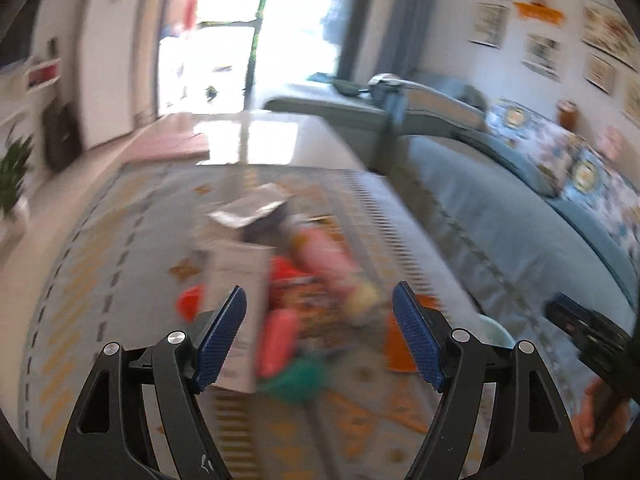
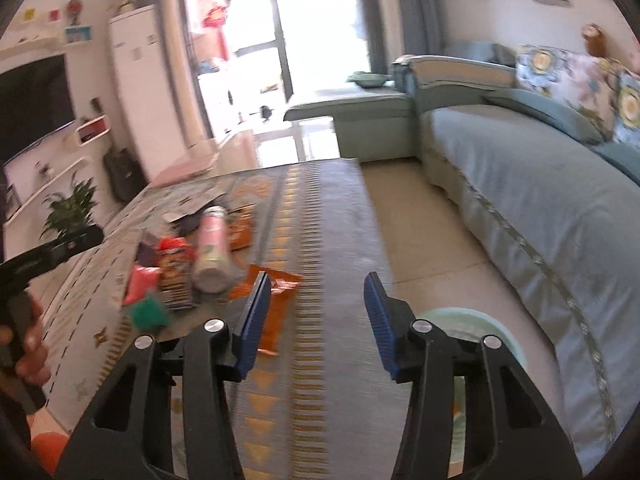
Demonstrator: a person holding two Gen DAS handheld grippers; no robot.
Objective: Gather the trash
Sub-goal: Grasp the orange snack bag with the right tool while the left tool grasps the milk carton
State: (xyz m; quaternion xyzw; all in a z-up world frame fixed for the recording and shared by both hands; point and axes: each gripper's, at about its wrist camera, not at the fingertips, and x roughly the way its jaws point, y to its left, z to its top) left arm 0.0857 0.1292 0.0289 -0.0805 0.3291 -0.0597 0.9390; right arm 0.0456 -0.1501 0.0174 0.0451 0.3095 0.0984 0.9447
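Here a heap of trash, a pink cylindrical can (image 2: pixel 212 248), a torn orange foil wrapper (image 2: pixel 276 292) and a white carton (image 1: pixel 236 300), lies mid-surface on the patterned tablecloth (image 2: pixel 328 240); left gripper (image 1: pixel 318 332) and right gripper (image 2: pixel 316 320) both gape, empty; a pale green bin (image 2: pixel 492 332) stands off the cloth's right edge.

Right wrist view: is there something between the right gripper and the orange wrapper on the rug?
Nothing visible blocks it. The right gripper has open, empty jaws, and the orange wrapper lies on the rug just beyond its left fingertip. The pink can lies further left, clear of that path.
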